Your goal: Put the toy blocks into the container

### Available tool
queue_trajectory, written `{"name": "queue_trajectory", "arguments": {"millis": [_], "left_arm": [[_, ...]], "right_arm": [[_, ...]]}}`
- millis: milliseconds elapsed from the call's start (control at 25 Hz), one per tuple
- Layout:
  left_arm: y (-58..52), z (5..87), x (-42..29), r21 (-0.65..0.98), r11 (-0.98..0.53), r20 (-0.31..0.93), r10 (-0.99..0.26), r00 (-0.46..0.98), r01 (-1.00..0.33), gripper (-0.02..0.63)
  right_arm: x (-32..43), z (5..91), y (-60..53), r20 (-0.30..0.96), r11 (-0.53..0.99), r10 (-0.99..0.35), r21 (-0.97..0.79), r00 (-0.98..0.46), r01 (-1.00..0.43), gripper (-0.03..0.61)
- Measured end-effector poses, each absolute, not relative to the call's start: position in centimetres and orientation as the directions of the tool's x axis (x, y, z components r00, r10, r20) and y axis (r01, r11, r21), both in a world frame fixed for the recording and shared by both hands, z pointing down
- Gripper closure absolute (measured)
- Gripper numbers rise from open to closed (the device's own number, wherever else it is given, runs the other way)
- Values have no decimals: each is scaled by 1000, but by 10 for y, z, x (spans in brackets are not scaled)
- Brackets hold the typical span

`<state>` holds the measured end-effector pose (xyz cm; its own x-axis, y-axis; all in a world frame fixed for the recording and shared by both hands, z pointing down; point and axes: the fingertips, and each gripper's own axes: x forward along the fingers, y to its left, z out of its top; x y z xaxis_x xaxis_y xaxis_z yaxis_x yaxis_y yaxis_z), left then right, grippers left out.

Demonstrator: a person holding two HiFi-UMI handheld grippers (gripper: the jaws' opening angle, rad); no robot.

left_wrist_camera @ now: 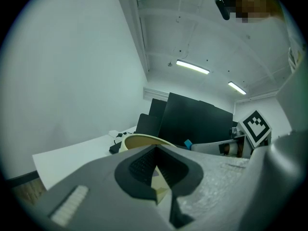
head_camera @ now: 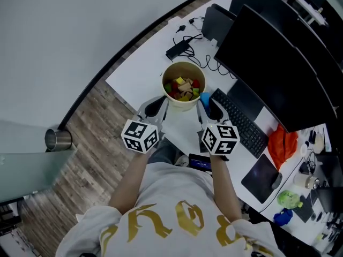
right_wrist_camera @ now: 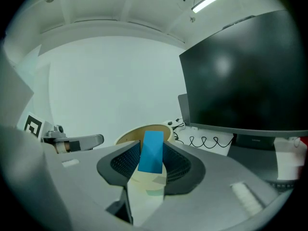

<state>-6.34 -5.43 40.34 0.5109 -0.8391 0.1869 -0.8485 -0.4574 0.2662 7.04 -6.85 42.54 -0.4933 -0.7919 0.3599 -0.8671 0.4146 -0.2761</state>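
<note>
A cream round container [head_camera: 184,84] stands on the white desk [head_camera: 139,68], holding several coloured toy blocks [head_camera: 182,88]. My two grippers flank its near side. The left gripper [head_camera: 155,108] is at the container's lower left, its jaws closed together with nothing between them; the container rim [left_wrist_camera: 144,138] shows just beyond its fingertips [left_wrist_camera: 144,165]. At the container's lower right, the right gripper [head_camera: 210,107] is shut on a flat blue block [head_camera: 205,97]. That blue block [right_wrist_camera: 151,151] stands upright between the right gripper's pads, with the container rim [right_wrist_camera: 131,134] behind it.
A black keyboard [head_camera: 242,124] and a large dark monitor [head_camera: 278,63] lie right of the container. A power adapter with cables [head_camera: 179,47] sits behind it. An orange cloth [head_camera: 281,144], a dark mouse pad [head_camera: 261,179] and a phone [head_camera: 199,163] are nearby. A metal cup [head_camera: 56,139] stands on the floor.
</note>
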Motion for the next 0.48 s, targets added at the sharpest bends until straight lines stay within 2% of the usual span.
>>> {"name": "queue_trajectory", "arguments": {"millis": [200,480], "left_arm": [[-70,399,-68,273,-465,157,-842,516,-842,604],[-88,398,-66,248,-487,176,-828,533,-838,604]], "right_arm": [[65,420,-78,348,426,-795,-261,-496,-866,407],[57,419,-95,325,444,-792,-272,-516,-854,407]]}}
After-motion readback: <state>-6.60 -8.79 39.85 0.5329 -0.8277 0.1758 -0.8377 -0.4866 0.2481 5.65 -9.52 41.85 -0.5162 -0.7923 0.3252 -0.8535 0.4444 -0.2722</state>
